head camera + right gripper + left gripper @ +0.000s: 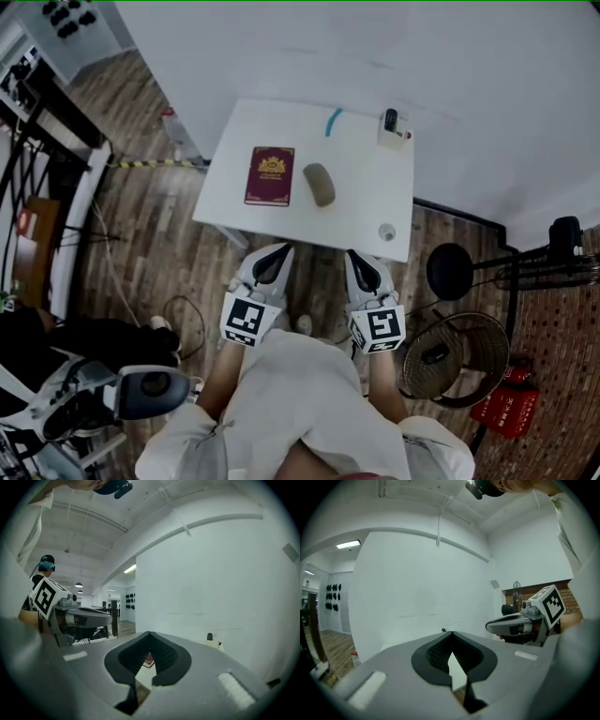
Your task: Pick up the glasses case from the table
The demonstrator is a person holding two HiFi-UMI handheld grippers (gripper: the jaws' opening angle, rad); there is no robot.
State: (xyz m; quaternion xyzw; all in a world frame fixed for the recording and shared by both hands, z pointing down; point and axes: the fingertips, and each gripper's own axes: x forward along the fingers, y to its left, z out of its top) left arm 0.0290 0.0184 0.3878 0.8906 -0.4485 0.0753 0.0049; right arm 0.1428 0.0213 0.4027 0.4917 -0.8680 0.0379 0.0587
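The glasses case [320, 185] is a brown-olive oval. It lies near the middle of the white surface [366, 202], just beside the right edge of a dark red book [270, 175] with a gold emblem on its cover. The two do not touch. Nothing grips the case.

The left claw [276, 249] and the right claw [357, 255] are held side by side before the near edge of the surface, over the wooden floor [159, 225], and both point toward the surface. Both are apart from the case. In the left gripper view the jaws of the left claw [450, 633] are pressed together at the tips, and nothing is between them. In the right gripper view the jaws of the right claw [149, 633] are also pressed together and empty. Through the gap behind its tips a small part of the dark red book [148, 659] shows.

At the far edge of the surface lies a thin teal object [333, 122]. In the far right corner stands a small pale box [394, 134] with a black thing in it. Near the right front corner there is a small round object [386, 232], too small to tell more. On the floor to the right are a black round stool [450, 272] and a fan [457, 356].
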